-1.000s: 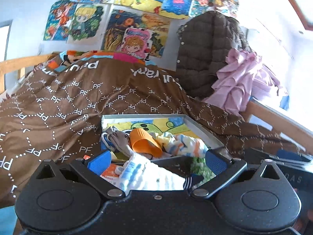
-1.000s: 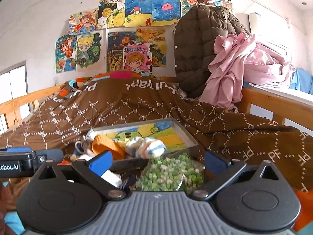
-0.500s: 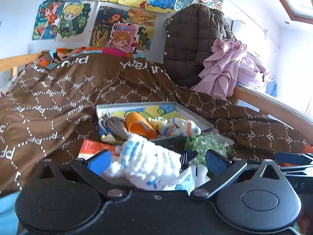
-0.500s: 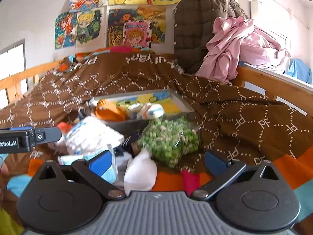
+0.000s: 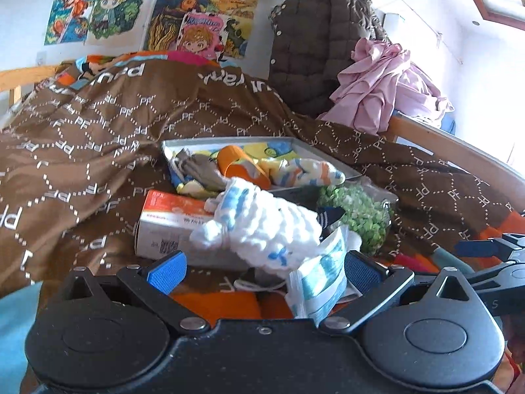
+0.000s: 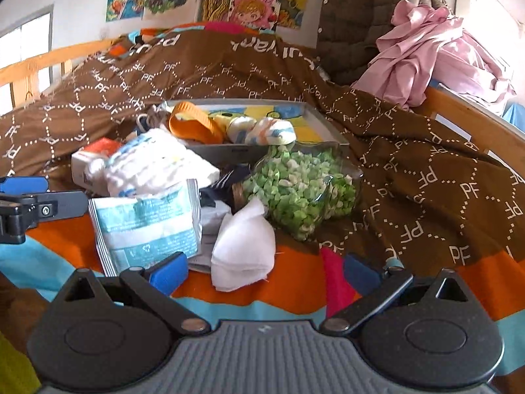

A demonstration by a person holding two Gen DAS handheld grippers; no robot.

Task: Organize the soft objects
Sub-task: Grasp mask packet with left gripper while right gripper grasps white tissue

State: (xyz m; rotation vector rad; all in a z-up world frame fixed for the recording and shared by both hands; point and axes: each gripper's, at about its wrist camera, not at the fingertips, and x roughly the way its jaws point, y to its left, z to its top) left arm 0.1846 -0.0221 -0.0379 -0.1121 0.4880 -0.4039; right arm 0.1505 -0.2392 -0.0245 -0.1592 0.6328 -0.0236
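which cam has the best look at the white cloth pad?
Right wrist: the pad lies whole and unobstructed on the orange stripe, just ahead of the open jaws. In the left wrist view it is almost entirely hidden behind the teal packet; only a white sliver shows.

Orange-white box [image 5: 170,220]: right end hidden behind white knitted item [image 5: 262,229], label print too small to read. Navy cloth [image 6: 226,180] mostly buried beyond right gripper [image 6: 262,271]. Left gripper [image 6: 29,203] cut by frame edge.
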